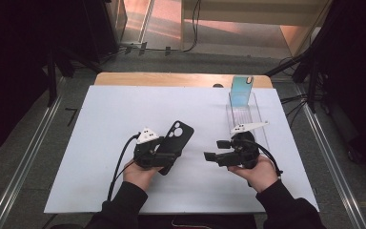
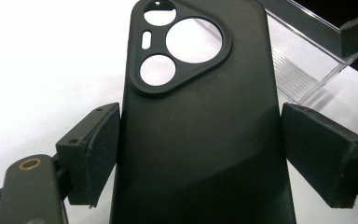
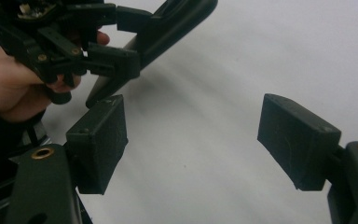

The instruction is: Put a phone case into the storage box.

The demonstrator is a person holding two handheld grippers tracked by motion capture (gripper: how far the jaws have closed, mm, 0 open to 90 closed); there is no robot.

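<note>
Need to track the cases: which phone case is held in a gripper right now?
The black phone case, clamped between the left gripper pads above the white table. The iridescent teal case stands upright in the clear rack, untouched.

No text, label, brand, number or sign can be read in any of the views.
</note>
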